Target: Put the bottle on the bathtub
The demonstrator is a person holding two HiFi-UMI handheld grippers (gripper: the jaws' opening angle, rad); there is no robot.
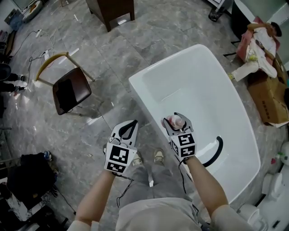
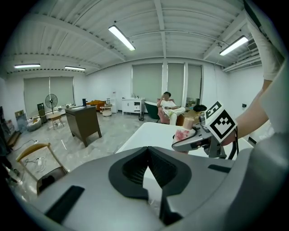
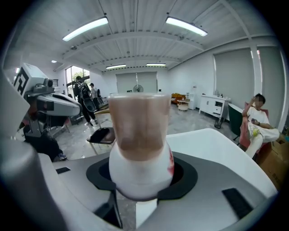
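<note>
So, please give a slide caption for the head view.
Right gripper holds a bottle at the edge of the bathtub; left gripper empty.

We note a glossy grey marbled floor. A dark wooden cabinet stands at the far side, and a chair with a brown seat and pale curved back sits well apart from it. We log a white ribbed ceiling, tube lights, shaded windows and a standing fan.

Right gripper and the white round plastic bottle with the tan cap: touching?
Touching. The right gripper view shows the white round plastic bottle with a tan cap clamped in the right gripper, both jaws pressed against its body with no gap.
</note>
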